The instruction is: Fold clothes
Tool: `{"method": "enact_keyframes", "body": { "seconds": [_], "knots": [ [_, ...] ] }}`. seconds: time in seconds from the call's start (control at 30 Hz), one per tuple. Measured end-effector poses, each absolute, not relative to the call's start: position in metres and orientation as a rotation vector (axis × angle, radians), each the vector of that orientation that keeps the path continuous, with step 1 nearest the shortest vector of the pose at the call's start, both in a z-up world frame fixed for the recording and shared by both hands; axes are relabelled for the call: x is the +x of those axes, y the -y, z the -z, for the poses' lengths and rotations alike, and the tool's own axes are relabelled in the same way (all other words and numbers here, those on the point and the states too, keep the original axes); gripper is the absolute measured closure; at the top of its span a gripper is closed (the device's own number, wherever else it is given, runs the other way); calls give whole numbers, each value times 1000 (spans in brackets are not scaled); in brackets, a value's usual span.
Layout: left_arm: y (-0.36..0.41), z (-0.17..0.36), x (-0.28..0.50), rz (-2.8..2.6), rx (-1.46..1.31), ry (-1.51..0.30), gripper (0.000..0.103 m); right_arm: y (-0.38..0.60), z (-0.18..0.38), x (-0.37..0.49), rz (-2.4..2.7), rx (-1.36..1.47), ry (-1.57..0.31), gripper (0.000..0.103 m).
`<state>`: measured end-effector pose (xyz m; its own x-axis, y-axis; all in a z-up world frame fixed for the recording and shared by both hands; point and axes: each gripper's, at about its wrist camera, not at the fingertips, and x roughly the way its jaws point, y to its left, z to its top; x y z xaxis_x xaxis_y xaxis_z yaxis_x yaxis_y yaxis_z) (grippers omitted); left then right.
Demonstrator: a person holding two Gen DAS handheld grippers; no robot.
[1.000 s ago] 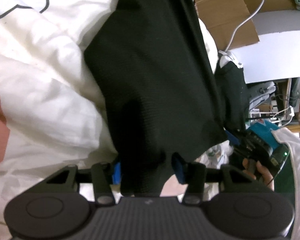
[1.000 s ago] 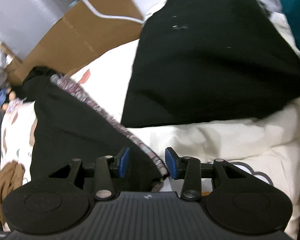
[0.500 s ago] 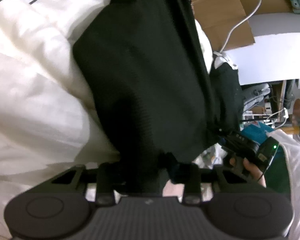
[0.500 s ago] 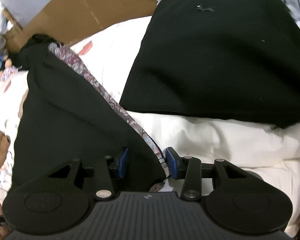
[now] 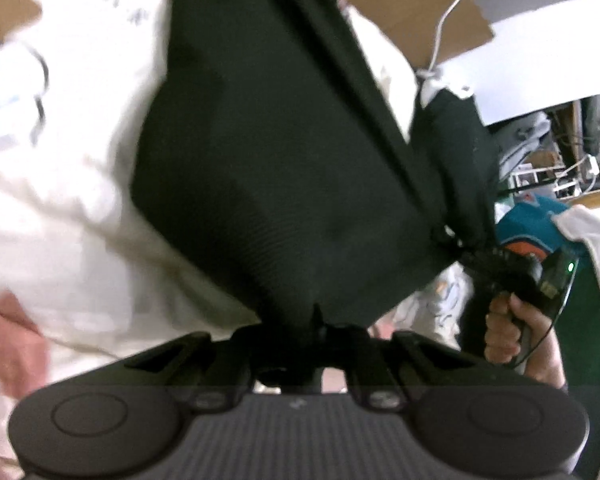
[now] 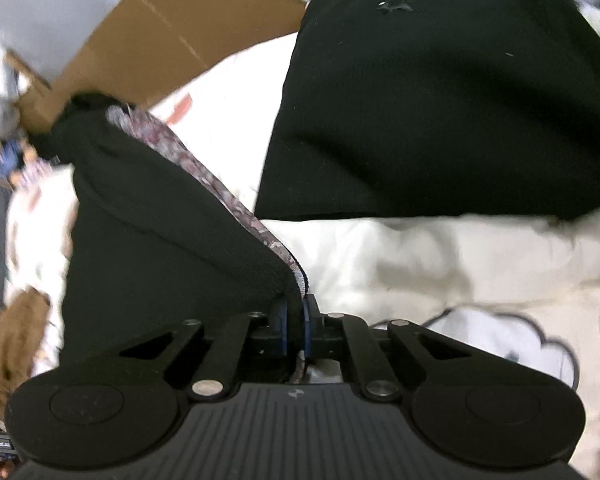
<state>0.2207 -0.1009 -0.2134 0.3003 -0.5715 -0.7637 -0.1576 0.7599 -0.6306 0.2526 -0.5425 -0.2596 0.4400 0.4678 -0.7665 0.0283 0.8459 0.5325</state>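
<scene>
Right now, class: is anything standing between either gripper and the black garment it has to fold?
Nothing visible does. The left gripper is shut on the black garment, and the right gripper is shut on its patterned edge.

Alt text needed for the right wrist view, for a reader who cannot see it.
The right tool is shut on the patterned-trimmed edge of a black garment, lifting it over a cream bedspread. More black fabric lies spread beyond, with brown cardboard behind.
</scene>
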Motion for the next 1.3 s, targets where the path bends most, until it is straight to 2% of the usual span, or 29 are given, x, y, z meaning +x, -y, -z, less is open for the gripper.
{"method": "enact_keyframes", "body": {
  "seconds": [0.43, 0.73, 0.93, 1.3],
  "knots": [
    [30, 84, 232, 316, -503, -1158, 97, 510, 186, 216, -452, 669, -1017, 96],
    [-12, -43, 254, 354, -349, -1059, 97, 476, 79, 206, -607, 636, -885, 96],
    [-41, -87, 278, 321, -317, -1017, 97, 448, 35, 215, -651, 608, -860, 96],
    [-74, -106, 297, 349, -343, -979, 97, 400, -27, 235, -715, 554, -849, 96]
  ]
}}
